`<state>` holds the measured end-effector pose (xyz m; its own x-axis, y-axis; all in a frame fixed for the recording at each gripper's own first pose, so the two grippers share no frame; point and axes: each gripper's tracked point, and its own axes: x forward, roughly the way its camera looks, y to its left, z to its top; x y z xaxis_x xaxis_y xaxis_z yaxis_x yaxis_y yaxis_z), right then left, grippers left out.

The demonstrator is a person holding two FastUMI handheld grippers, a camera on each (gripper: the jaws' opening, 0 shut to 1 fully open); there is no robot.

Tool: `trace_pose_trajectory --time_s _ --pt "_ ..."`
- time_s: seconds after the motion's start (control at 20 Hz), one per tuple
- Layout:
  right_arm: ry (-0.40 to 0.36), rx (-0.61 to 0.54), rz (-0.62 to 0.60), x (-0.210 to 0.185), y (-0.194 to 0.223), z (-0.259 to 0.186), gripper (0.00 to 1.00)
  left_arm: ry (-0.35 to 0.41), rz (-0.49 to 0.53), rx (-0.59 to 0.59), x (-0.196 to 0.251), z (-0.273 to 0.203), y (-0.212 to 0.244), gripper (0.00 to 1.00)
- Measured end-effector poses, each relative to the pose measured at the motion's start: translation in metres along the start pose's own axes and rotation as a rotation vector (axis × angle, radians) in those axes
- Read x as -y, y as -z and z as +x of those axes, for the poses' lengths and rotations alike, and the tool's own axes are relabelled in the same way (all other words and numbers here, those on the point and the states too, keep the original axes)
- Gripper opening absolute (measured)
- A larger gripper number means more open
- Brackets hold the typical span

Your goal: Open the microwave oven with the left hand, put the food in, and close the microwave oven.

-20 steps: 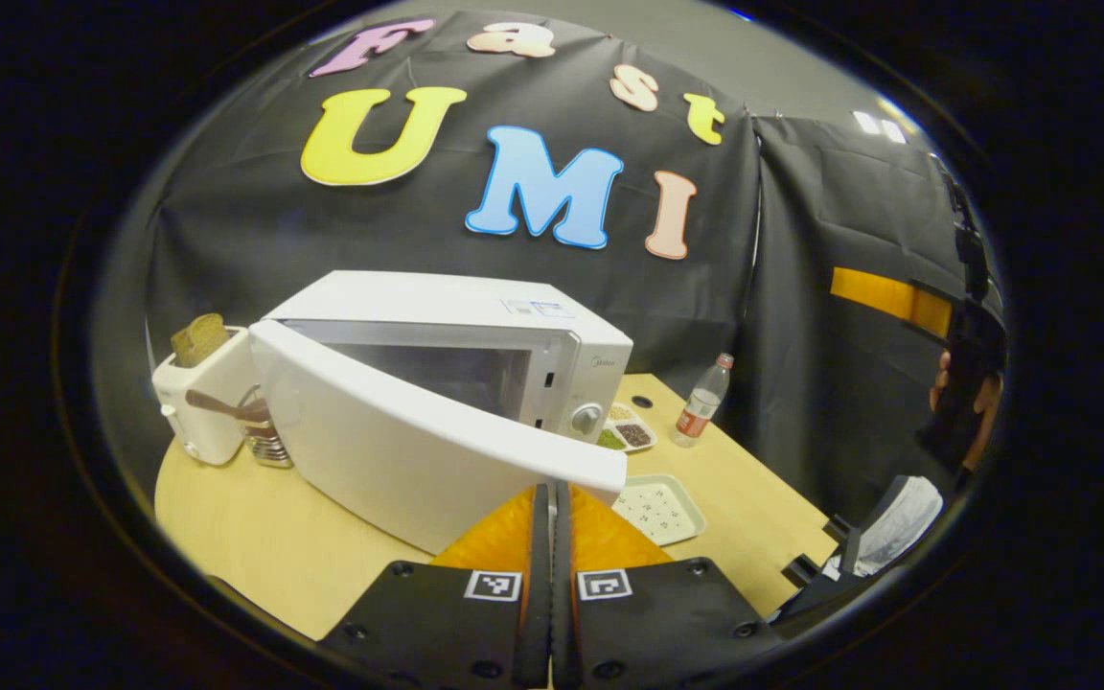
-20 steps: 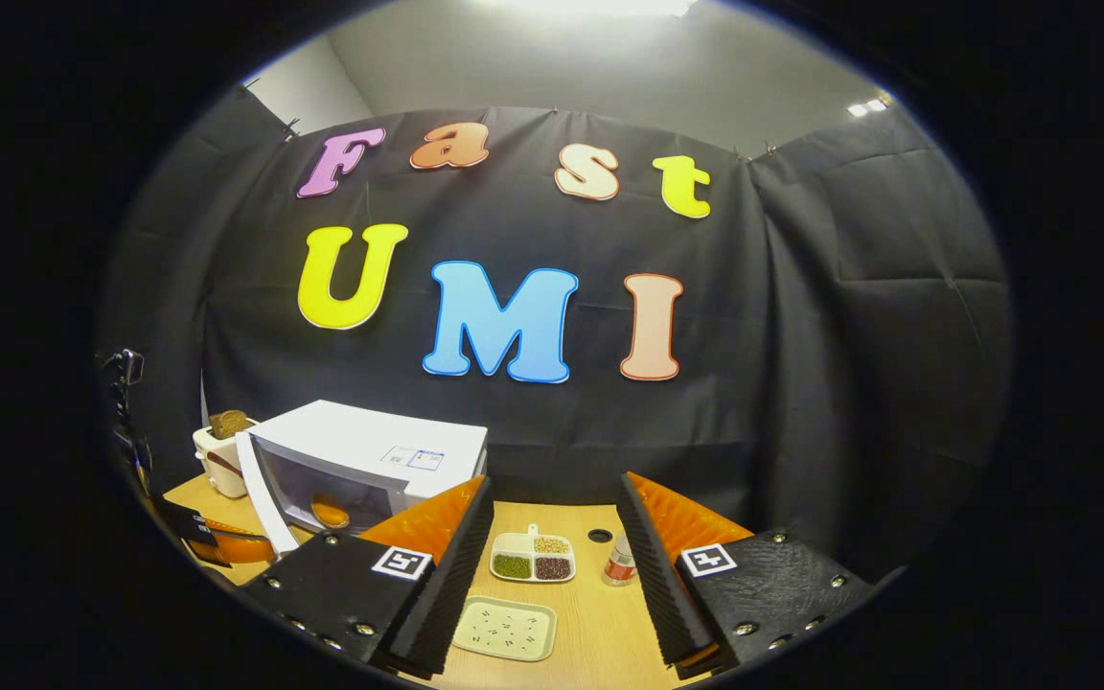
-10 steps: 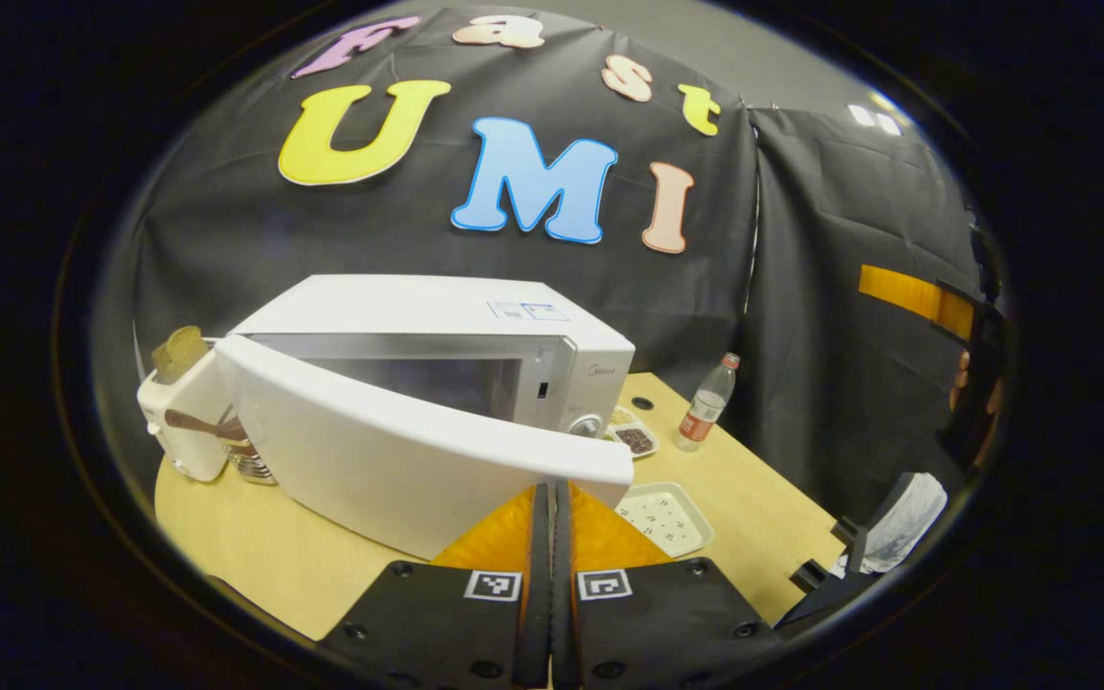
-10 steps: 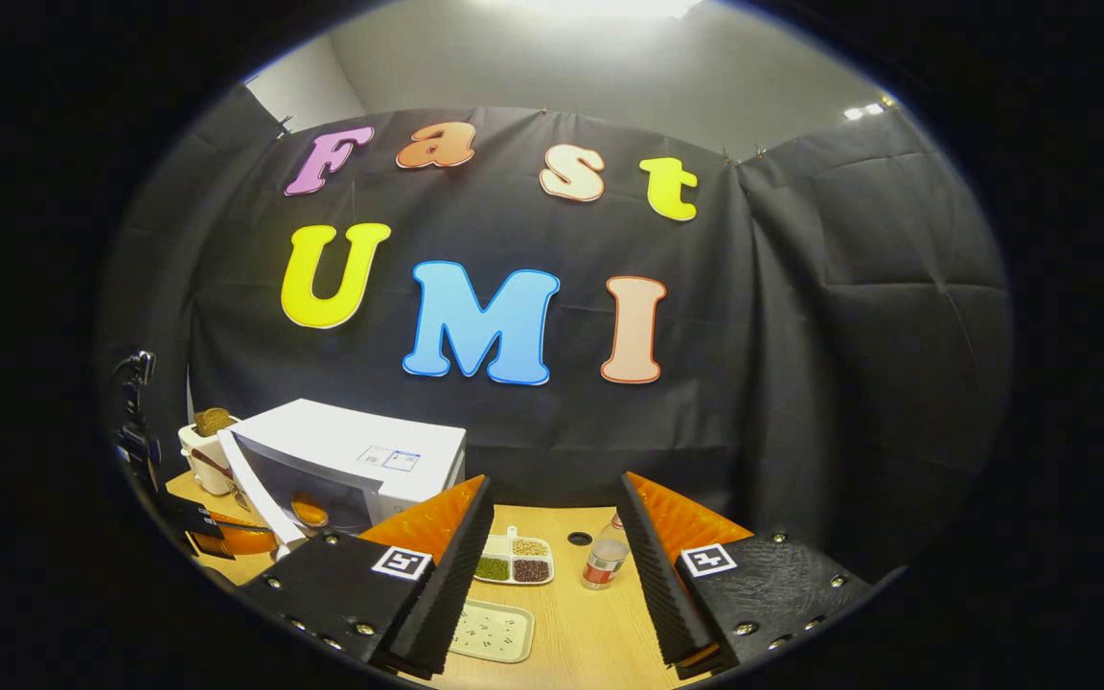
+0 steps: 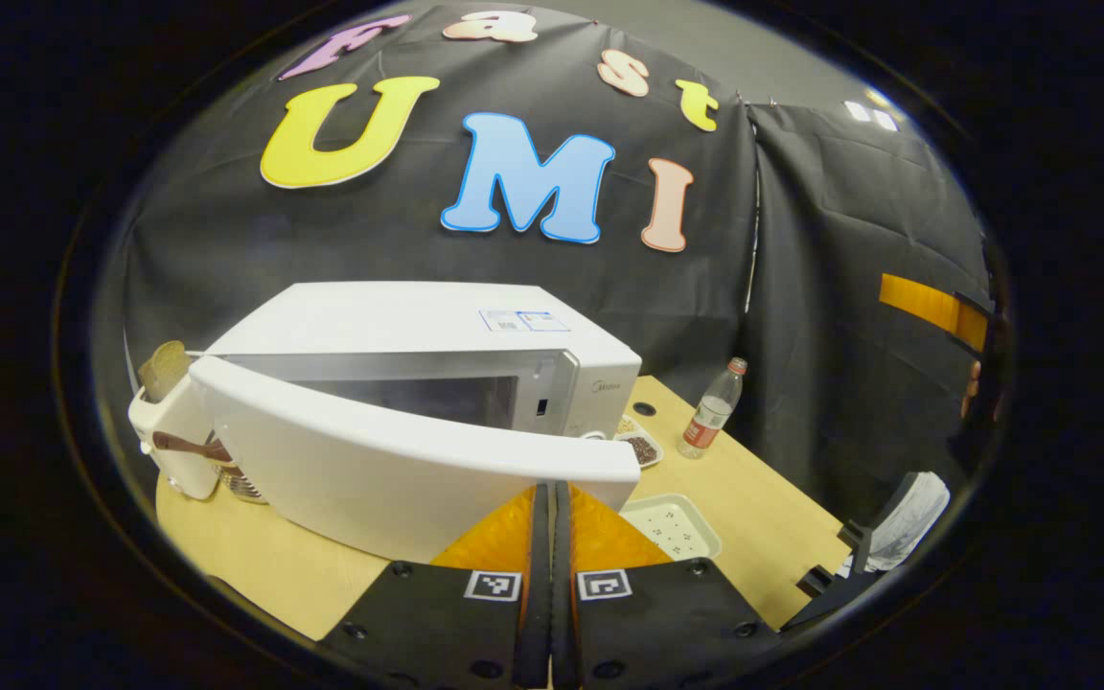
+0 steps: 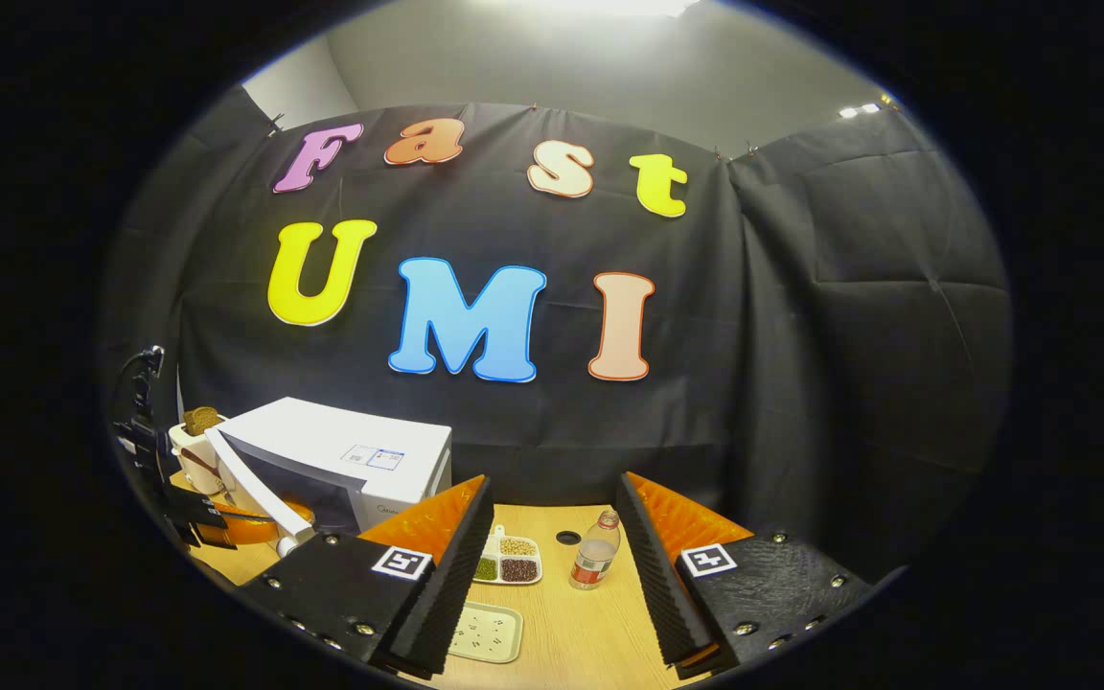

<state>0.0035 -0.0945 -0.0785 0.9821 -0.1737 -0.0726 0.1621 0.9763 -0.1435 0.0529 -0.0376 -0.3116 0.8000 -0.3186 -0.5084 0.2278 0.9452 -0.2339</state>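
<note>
Both left gripper [image 5: 552,498] fingers together against the microwave door [image 5: 399,460] (half open); right gripper [image 6: 552,556] fingers apart.

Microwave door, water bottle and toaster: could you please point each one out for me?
Microwave door [image 5: 389,460], left gripper view, on its outer face.
Water bottle [image 6: 594,565], right gripper view, on its label.
Toaster [image 5: 169,436], left gripper view, on its side.

left gripper [image 5: 550,522] with fingers pressed together, right gripper [image 6: 552,565] held with fingers spread wide apart
</note>
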Motion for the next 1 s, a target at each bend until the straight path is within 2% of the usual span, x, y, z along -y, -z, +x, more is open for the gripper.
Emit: trace_pose_trajectory --time_s 0.1,0.25,1.0 --pt "0.009 -0.001 -0.007 0.003 0.001 0.002 0.8 -0.032 -0.022 0.003 -0.006 0.007 -0.004 0.07" --pt "0.017 -0.002 -0.002 0.006 0.002 0.003 0.8 -0.033 -0.062 0.015 -0.006 0.014 -0.01 0.08" --pt "0.059 -0.017 0.029 0.022 0.011 0.012 0.8 -0.014 -0.049 -0.014 0.011 0.051 -0.02 0.07"
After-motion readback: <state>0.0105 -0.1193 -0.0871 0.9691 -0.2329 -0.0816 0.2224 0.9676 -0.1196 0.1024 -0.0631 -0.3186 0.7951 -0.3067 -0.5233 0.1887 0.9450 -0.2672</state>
